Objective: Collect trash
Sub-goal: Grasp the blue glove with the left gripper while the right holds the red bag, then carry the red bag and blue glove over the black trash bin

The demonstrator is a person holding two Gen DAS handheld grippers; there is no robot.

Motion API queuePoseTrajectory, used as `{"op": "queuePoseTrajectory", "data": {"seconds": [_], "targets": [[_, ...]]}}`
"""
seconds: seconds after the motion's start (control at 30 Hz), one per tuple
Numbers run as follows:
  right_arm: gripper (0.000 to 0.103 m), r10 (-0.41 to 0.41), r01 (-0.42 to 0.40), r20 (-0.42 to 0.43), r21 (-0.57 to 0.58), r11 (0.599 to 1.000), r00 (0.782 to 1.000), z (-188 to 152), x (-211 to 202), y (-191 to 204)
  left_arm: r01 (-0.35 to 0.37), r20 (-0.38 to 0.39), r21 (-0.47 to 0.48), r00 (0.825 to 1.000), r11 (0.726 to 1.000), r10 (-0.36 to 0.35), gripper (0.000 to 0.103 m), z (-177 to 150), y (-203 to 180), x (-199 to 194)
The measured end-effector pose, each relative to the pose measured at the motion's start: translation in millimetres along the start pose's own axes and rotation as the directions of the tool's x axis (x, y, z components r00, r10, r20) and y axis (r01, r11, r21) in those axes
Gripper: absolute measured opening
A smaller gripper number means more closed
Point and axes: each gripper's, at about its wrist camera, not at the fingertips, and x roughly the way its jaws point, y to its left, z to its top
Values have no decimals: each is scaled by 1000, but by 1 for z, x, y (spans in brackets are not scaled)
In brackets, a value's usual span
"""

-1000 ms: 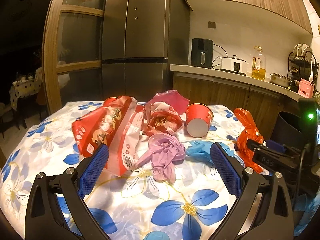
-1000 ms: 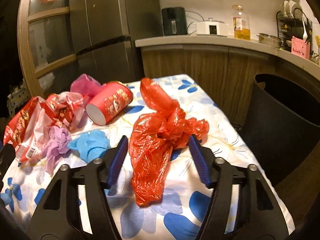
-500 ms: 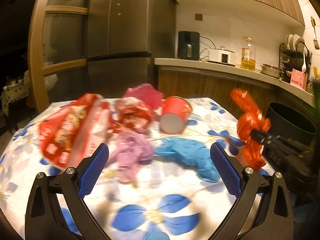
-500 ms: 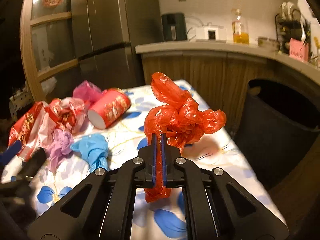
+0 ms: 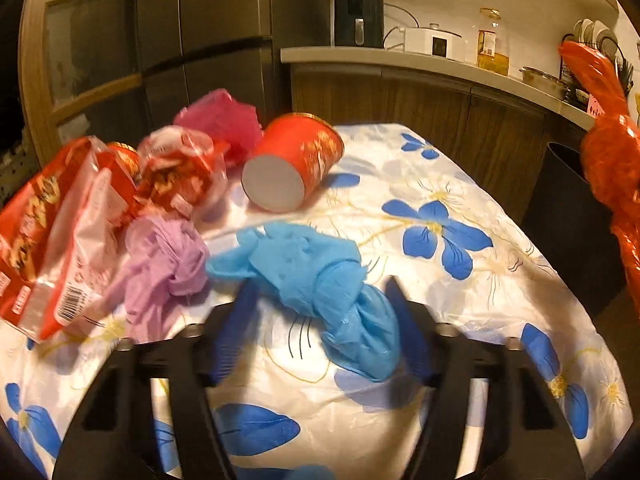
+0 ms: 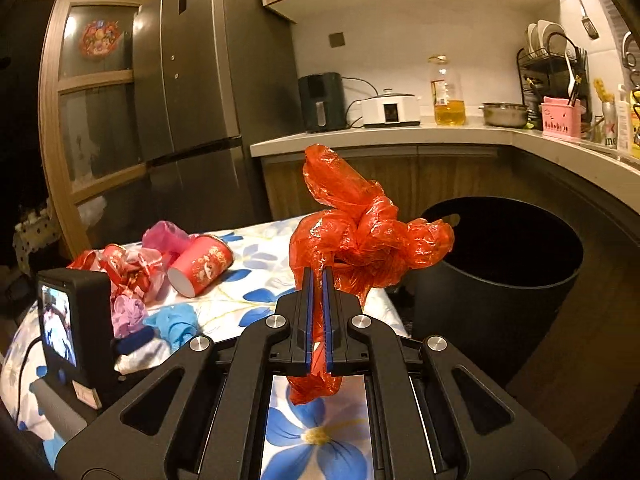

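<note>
Thin blue plastic, the crumpled blue bag (image 5: 320, 280) lies on the flowered tablecloth (image 5: 460, 280), just on the near side of the tipped red paper cup (image 5: 292, 168) and just beside a lilac bag (image 5: 164, 260) of the same flimsy sort. It looks almost weightless, soft and a little slick, so I'd judge it will collapse under any squeeze and could slide out of a shallow pinch; the knotted, bunched middle seems the surest place to take it.

Straddling that bunch is the left gripper (image 5: 320, 328), its blue pads either side of the plastic. Its jaws have just been closing, with the bag between them, though blur hides whether the pads yet press on it.

Away from the cup, past the table's far edge, the right gripper (image 6: 317, 316) has its jaws pinched tight on a red plastic bag (image 6: 360, 240), lifted clear of the cloth and hanging before the open black bin (image 6: 500, 280).
</note>
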Motion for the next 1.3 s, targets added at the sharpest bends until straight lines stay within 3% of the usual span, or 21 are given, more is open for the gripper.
{"op": "queuePoseTrajectory", "data": {"seconds": [0.07,0.17,0.33,0.5,0.8,1.1,1.3], "targets": [[4,1,-1,1,1,1000,1000,0,-1,-2,15,-16,-11,1000,1000,-15,33,-1,2,2],[4,1,-1,4,-1,1000,1000,0,-5,-5,20,-5,-19,1000,1000,-20,20,-2,3,-3],[4,1,-1,13,2,1000,1000,2,-11,-8,23,41,11,999,1000,-23,11,-1,-1,-21],[4,-5,5,40,-2,1000,999,6,-21,-9,77,110,26,991,997,-79,8,6,-5,-50],[4,-26,24,99,22,999,995,19,-41,-31,204,217,102,950,974,-222,7,35,-29,-101],[4,-85,76,157,60,995,984,39,-53,-70,294,279,193,898,936,-340,7,68,-91,-124],[4,-98,86,164,83,993,982,49,-52,-95,349,276,258,867,901,-415,8,86,-143,-122]]}}
